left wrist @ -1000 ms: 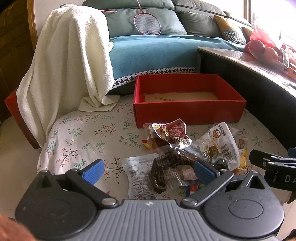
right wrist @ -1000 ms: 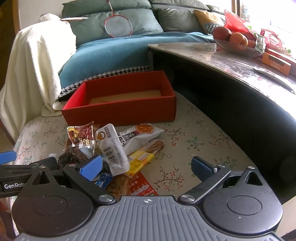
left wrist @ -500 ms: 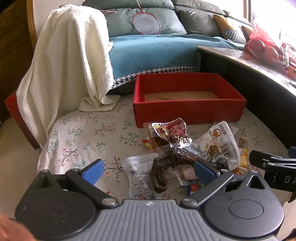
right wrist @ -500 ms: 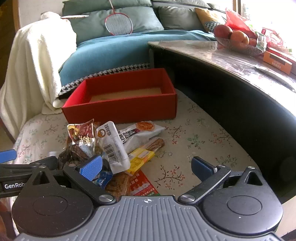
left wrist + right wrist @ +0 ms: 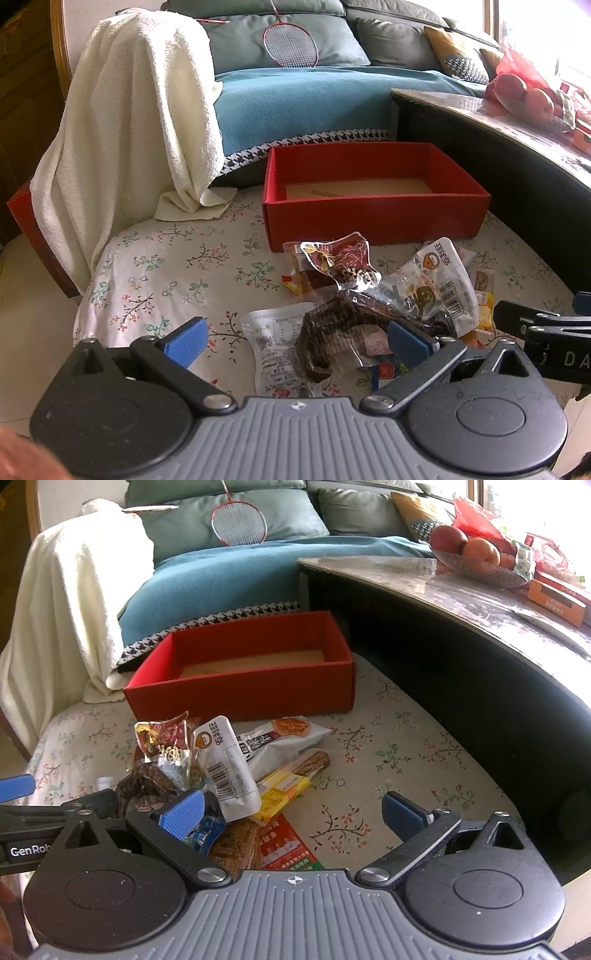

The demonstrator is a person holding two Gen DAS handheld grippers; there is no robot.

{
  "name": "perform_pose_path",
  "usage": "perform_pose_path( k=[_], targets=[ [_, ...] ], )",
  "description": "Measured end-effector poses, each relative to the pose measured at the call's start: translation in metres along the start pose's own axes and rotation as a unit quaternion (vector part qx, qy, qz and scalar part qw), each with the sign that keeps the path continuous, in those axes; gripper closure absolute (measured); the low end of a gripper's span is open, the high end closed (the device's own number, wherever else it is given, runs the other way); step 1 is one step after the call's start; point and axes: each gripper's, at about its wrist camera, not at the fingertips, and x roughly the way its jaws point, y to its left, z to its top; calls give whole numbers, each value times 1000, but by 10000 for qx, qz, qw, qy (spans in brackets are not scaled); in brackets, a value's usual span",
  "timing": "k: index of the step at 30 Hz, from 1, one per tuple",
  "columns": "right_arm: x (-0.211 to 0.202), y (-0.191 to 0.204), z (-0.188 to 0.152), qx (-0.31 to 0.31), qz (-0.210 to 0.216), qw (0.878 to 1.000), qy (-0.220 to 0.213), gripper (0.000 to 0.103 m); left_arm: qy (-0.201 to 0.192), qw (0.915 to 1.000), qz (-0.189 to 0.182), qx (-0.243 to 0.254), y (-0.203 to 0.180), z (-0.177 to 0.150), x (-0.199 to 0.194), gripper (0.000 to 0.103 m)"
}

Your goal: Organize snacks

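Between the earlier views and this one almost nothing has shifted: the right wrist view sits marginally nearer the pile, and every packet lies where it lay, so no snack has yet been lifted. Working left to right, the left gripper (image 5: 295, 338) hangs low over the floral tablecloth (image 5: 166, 266) with its fingers spread wide and nothing between them; its right blue pad overlaps the dark brown snack packet (image 5: 332, 328), though contact cannot be confirmed. Just beyond lie the white printed packet (image 5: 273, 339), the red foil packet (image 5: 340, 258) and the white barcode packet (image 5: 443, 284), heaped and overlapping. The right gripper (image 5: 291, 810) is likewise wide and empty, positioned over the near edge of the heap, beside the yellow bar (image 5: 284, 790) and the red leaflet (image 5: 280, 845). The red box (image 5: 240, 698) stands behind the heap, apparently empty. Assessment: sorting has not begun; the first pick is pending.
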Motion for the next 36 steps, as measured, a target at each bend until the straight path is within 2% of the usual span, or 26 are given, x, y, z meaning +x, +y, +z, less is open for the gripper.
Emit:
perform_pose_path(
  k=[23,36],
  targets=[
    [3,-4,-2,63,16,9999,139,0,46,9999,-45,111,-5,0,3,4],
    [9,-18,-1,316,5,9991,298,0,173,9987,-261,404,-18,3,15,4]
  ],
)
